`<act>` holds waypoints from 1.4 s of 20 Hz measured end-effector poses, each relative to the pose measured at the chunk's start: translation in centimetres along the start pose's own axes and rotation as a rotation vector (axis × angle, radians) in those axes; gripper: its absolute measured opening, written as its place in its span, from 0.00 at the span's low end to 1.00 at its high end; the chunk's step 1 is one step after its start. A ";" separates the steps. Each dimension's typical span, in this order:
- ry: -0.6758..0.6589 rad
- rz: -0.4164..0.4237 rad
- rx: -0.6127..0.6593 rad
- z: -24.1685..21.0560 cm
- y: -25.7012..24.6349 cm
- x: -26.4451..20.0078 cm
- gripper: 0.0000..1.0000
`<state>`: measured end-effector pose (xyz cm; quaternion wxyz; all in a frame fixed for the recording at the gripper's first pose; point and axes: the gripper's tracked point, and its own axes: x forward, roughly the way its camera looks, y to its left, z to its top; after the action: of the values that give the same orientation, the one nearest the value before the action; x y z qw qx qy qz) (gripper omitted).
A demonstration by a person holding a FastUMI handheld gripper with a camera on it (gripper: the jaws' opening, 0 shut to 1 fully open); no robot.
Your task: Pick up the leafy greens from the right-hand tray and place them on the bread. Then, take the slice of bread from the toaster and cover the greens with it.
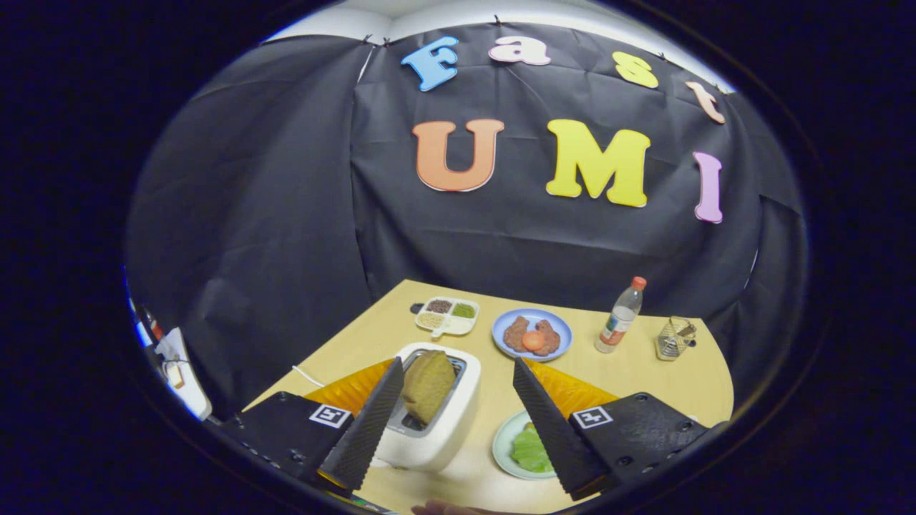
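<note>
Hovering above the table [644, 375], the gripper [458, 390] has its jaws spread wide apart with nothing held between them. Just ahead, beside the left finger, a white toaster [440, 422] stands with 1 slice of bread [427, 385] sticking up out of its slot. By the right finger sits a pale plate [504, 450] carrying the leafy greens [529, 450], partly hidden behind that finger. Beyond the fingers, a blue plate [531, 333] holds brown pieces and something round and orange. Left of it lies a divided tray [447, 315] of 4 compartments. Further right stand a clear bottle [620, 316] with a red cap and a small wire basket [675, 339].
</note>
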<state>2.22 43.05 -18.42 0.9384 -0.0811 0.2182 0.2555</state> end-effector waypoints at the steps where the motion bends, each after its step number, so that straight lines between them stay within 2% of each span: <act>1: -0.008 0.000 -0.003 0.2 0.5 0.2 0.96; 3: -0.019 -0.006 -0.004 0.1 1.5 -0.6 0.96; 8: 0.039 -0.021 0.003 -2.5 2.9 2.5 0.96; 12: 0.134 -0.089 -0.008 -4.7 2.9 5.4 0.96; 16: 0.211 -0.173 -0.022 -5.8 2.1 7.7 0.81; 18: 0.239 -0.201 -0.026 -6.0 1.8 8.4 0.71; 19: 0.246 -0.203 -0.024 -5.9 1.9 8.7 0.61; 22: 0.268 -0.216 -0.039 -6.1 1.6 9.4 0.52; 24: 0.311 -0.243 -0.026 -6.8 0.9 9.6 0.38; 25: 0.315 -0.233 -0.006 -6.8 0.8 9.5 0.24; 28: 0.314 -0.187 0.014 -6.2 1.1 9.1 0.18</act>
<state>6.41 46.41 -28.11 0.9130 -0.1336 0.3552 0.1496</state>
